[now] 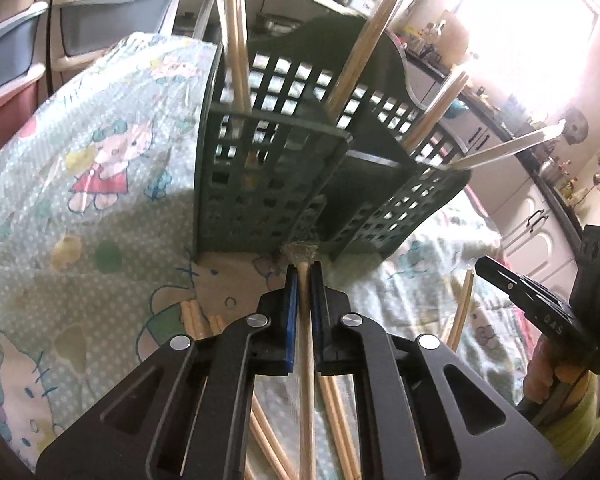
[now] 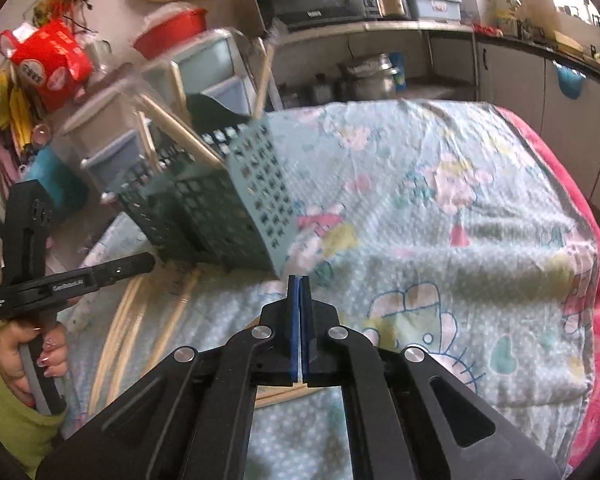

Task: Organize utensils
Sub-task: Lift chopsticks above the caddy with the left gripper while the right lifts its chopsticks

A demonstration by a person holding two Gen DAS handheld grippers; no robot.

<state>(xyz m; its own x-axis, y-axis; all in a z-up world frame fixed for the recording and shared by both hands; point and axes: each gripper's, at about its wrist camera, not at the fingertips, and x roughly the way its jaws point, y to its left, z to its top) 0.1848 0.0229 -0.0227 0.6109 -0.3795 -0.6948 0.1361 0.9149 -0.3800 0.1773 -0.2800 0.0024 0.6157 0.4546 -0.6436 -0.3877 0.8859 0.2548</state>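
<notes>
— What's the left gripper [image 1: 304, 276] got?

— A wrapped pair of wooden chopsticks [image 1: 306, 360], pinched between its blue pads [image 1: 293, 320]. The jaws are nearly together, with only the sticks between them. The tip points at the foot of the caddy [image 1: 276, 168].

— That's the green thing?

— Dark green plastic, square holes all over like a grid, with a divider making compartments. It stands on the cloth [image 1: 80, 168]. More wrapped pairs [image 1: 356, 60] stick out of the top, fanned at different angles. I can't tell which compartment each one sits in.

— Anything loose?

— Several pale sticks [image 1: 336, 420] lie flat on the cloth under the left gripper, and a few more to its right.

— And the right gripper [image 2: 300, 284]?

— Empty, its pads pressed flat together. It hangs over the cloth just right of the caddy's pale side wall, touching nothing.

— The cloth?

— Soft, quilted, pale blue with white dots and cartoon cats, rumpled in shallow folds. A pink edge [image 2: 596, 240] runs down the far right, where the surface drops off.

— Room to move?

— Bare cloth spreads wide to the right of the caddy. To the left, stacked drawers [image 2: 112, 148] stand close behind it.
</notes>
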